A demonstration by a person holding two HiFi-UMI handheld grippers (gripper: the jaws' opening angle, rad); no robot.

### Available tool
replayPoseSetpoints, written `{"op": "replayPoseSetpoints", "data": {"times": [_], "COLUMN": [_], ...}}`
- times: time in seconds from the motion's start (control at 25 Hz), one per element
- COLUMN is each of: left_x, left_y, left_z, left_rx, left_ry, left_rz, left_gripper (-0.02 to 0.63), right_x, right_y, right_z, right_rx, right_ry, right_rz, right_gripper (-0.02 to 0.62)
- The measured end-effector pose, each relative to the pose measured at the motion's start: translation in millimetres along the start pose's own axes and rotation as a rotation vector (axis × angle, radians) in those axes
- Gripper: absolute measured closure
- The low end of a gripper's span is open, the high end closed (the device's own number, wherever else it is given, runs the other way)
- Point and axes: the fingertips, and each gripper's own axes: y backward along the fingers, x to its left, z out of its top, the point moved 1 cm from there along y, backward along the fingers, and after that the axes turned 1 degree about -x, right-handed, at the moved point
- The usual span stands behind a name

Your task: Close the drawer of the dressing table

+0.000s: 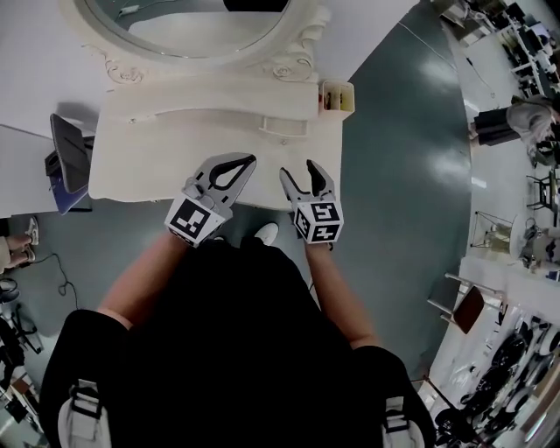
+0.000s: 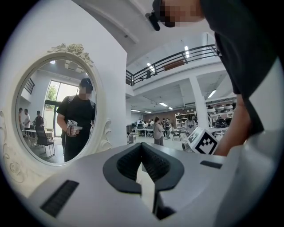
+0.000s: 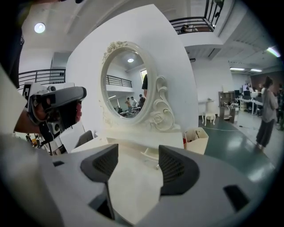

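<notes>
The white dressing table stands in front of me with its oval mirror at the back. A small drawer juts out a little from the raised shelf under the mirror. It also shows beyond the right jaws as the drawer with a tiny knob. My right gripper hovers over the table's front edge, open, with nothing between its fingers. My left gripper is beside it on the left, its tips touching and holding nothing. In the left gripper view the left gripper faces across the table past the mirror.
A cream box with red items stands at the table's right end. A dark chair sits at the table's left side. Grey-green floor spreads to the right. Several people stand far off in the hall.
</notes>
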Motion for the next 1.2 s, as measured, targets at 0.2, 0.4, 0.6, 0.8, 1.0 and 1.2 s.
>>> {"op": "replayPoseSetpoints", "data": {"times": [0.2,0.4,0.6,0.8,1.0,1.2], "left_x": [6,16,32,47,64,76], "left_y": [-15,-31,-44,-59,-73,-81], "left_z": [-4,-12,-27,-43,-57,-71], "left_rx": [0.006,-0.005,0.004,0.015,0.025,0.042], "left_ry": [-0.015,-0.022,0.002,0.005,0.038,0.026], "left_rz": [0.036,-0.002,-0.045,-0.11,-0.155,-0.194], "left_gripper": [0.614,0.615,0.615,0.614,0.615,0.614], "right_x": [-15,-23,-27,-42,-54,-59], "right_y": [-28,-58,-85,-108,-128,-146], "right_z": [-18,-41,-58,-79,-95,-109], "right_rx": [0.052,0.127,0.199,0.272,0.327,0.358], "right_ry": [-0.021,-0.041,-0.04,-0.082,-0.114,-0.141], "right_rz": [0.016,-0.003,-0.031,-0.093,-0.138,-0.169], "right_gripper": [0.319,0.319,0.321,0.325,0.342,0.342]}}
